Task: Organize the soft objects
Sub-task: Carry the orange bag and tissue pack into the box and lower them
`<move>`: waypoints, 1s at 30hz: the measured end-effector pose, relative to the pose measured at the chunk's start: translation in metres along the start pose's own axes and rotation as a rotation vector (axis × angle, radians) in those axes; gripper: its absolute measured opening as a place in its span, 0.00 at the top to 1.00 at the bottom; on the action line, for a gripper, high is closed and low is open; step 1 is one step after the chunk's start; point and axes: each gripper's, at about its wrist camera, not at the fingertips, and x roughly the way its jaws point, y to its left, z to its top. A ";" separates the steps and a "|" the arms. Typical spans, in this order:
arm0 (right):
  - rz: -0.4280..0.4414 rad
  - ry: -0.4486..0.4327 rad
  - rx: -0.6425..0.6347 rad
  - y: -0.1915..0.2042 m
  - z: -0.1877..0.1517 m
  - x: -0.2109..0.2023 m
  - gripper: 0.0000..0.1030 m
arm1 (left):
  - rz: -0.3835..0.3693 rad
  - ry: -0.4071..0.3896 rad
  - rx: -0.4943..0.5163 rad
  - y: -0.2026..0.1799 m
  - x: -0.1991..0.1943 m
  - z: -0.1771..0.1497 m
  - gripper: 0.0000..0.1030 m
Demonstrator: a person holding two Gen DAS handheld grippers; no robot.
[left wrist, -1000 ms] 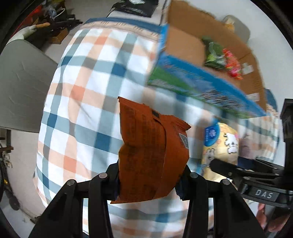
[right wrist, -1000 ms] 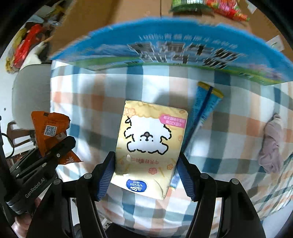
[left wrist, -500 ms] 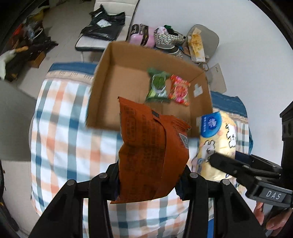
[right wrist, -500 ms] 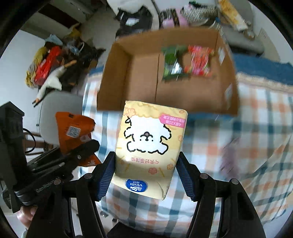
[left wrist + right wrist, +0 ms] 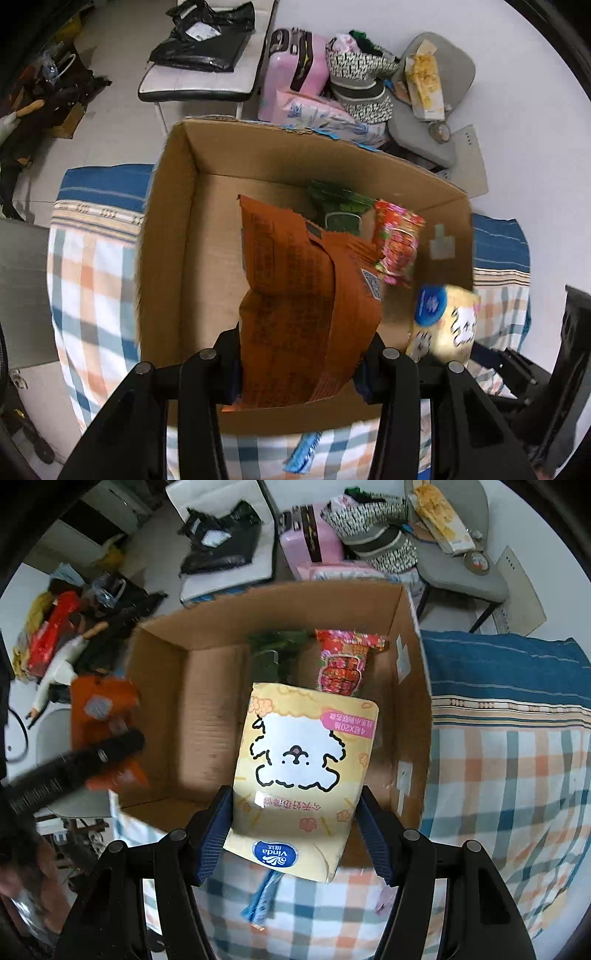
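My left gripper (image 5: 301, 363) is shut on an orange snack bag (image 5: 303, 295) and holds it above the open cardboard box (image 5: 166, 236). My right gripper (image 5: 295, 830) is shut on a yellow tissue pack with a white dog drawing (image 5: 299, 771), held over the box's (image 5: 413, 686) near right side. The tissue pack also shows in the left wrist view (image 5: 443, 321); the orange bag shows blurred in the right wrist view (image 5: 103, 716). A green packet (image 5: 273, 653) and a red packet (image 5: 343, 664) lie at the back of the box.
The box stands on a checked cloth (image 5: 517, 775). A blue stick pack (image 5: 264, 897) lies on the cloth before the box. Beyond the table stand a pink suitcase (image 5: 295, 62), a grey chair (image 5: 436, 110) with bags, and a white bench (image 5: 199, 81).
Both grippers have risen and moved forward with their packs, from low over the cloth to above the open box. The box interior is now in full view.
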 end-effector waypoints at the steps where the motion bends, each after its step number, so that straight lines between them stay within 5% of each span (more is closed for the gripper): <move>1: -0.006 0.014 -0.003 -0.002 0.004 0.009 0.34 | 0.009 0.012 0.002 0.000 0.008 0.006 0.59; 12: -0.067 0.142 -0.052 -0.021 0.022 0.085 0.34 | 0.026 0.097 0.033 -0.003 0.068 0.040 0.59; 30: -0.106 0.250 -0.151 -0.005 0.027 0.118 0.34 | 0.077 0.170 0.020 -0.001 0.099 0.067 0.57</move>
